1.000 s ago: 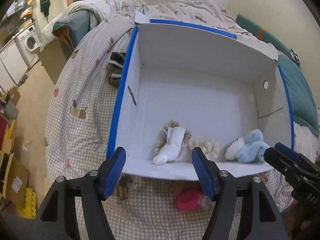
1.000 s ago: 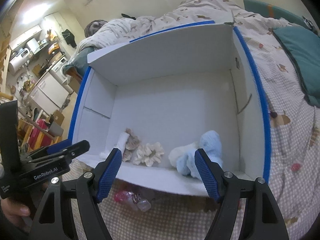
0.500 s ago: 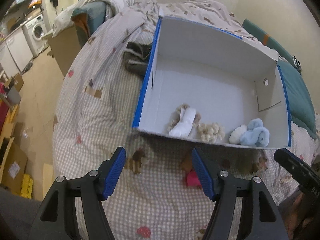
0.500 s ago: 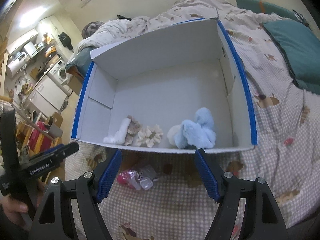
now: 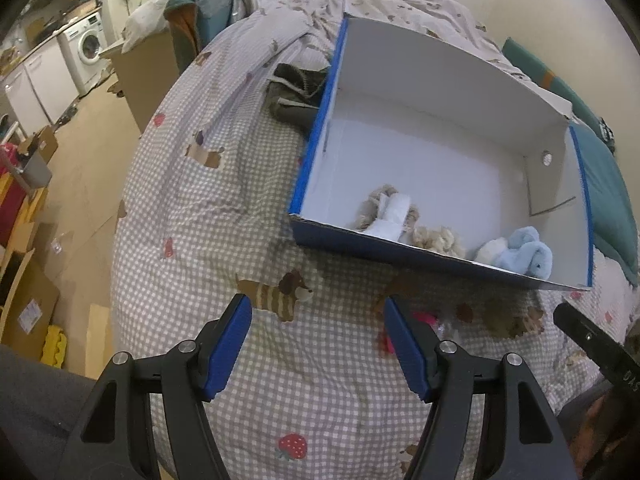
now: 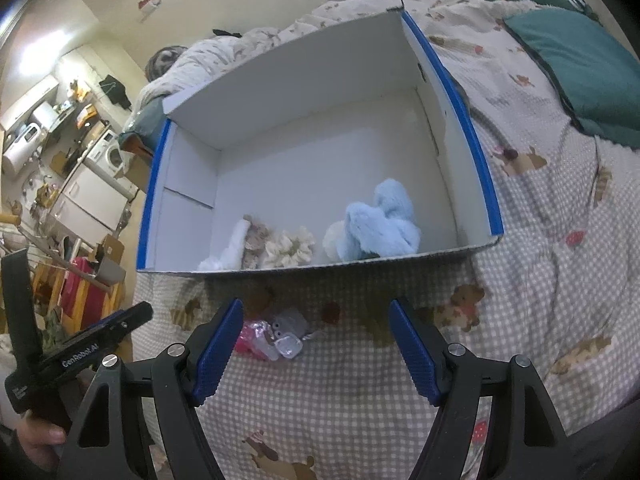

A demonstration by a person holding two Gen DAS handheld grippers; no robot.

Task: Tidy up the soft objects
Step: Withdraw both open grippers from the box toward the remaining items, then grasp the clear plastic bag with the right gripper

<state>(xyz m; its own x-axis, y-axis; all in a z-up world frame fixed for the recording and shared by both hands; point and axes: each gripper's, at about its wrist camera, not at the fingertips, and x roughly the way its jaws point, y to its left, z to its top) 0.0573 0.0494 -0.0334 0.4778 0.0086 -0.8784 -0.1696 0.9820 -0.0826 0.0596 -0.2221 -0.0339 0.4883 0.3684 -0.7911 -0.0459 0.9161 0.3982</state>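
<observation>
A white box with blue edges (image 5: 440, 92) (image 6: 486, 184) lies open on the checked bedspread. Inside, along its near wall, are a white sock on a beige scrunchie (image 5: 390, 212) (image 6: 236, 240), a cream scrunchie (image 5: 438, 238) (image 6: 292, 246) and a light blue plush piece (image 5: 526, 254) (image 6: 380, 226). A pink and clear plastic item (image 6: 272, 338) (image 5: 424, 318) lies on the bedspread in front of the box. My left gripper (image 5: 318, 336) is open and empty, held back from the box. My right gripper (image 6: 316, 340) is open and empty, over the pink item.
A dark garment (image 5: 296, 94) lies on the bed left of the box. A teal pillow (image 6: 576, 56) lies to its right. The bed drops off at left to a floor with cardboard boxes (image 5: 24, 300) and a washing machine (image 5: 86, 50).
Both grippers have pulled back and away from the box. The box now sits farther off and the bedspread and pink item in front of it have come into view.
</observation>
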